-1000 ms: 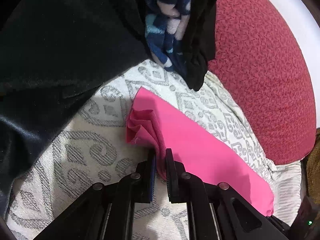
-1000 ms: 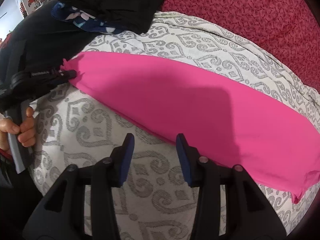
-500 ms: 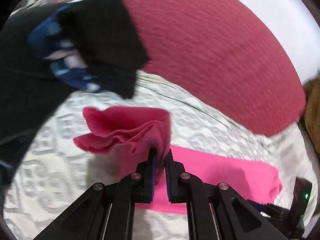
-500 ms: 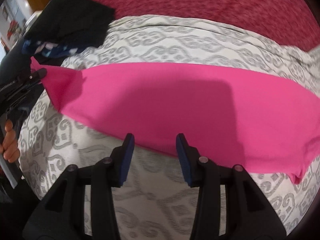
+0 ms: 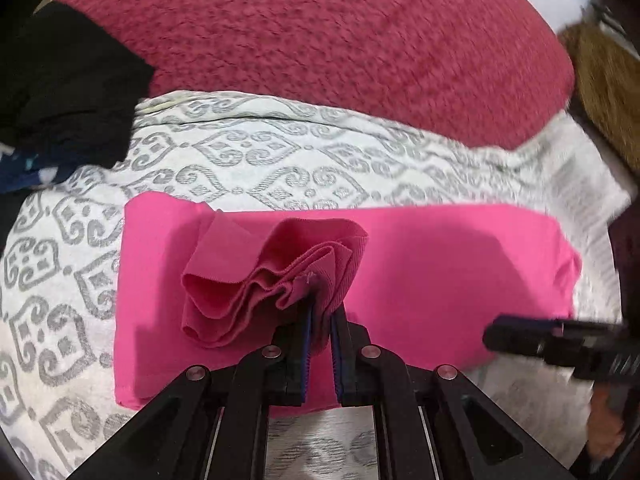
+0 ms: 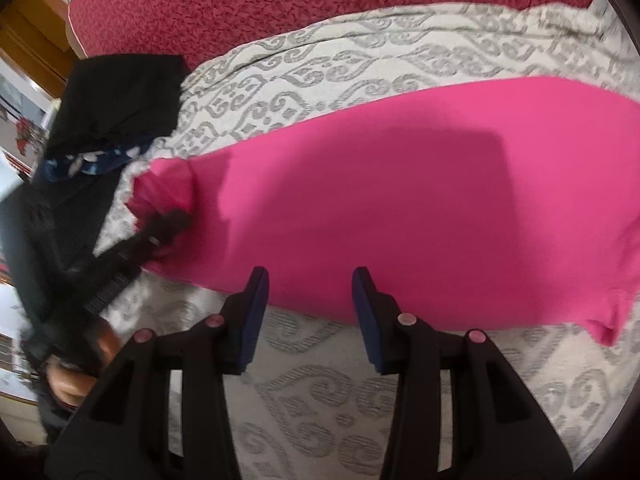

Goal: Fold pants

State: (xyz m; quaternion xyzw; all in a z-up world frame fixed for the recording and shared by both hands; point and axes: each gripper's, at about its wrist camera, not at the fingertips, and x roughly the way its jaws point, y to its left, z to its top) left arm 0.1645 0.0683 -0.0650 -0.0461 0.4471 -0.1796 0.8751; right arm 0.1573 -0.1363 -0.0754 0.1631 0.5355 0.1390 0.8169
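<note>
The left gripper (image 5: 320, 312) pinches the bunched ribbed end of the pink pants (image 5: 440, 276), lifted over the rest lying flat on the grey-patterned white cover (image 5: 256, 152), while the right gripper (image 6: 310, 280) hovers above their near edge, fingers apart and empty.

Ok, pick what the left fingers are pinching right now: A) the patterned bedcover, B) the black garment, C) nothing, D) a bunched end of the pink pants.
D: the left gripper is shut on a bunched end of the pink pants, lifted over the flat part.
</note>
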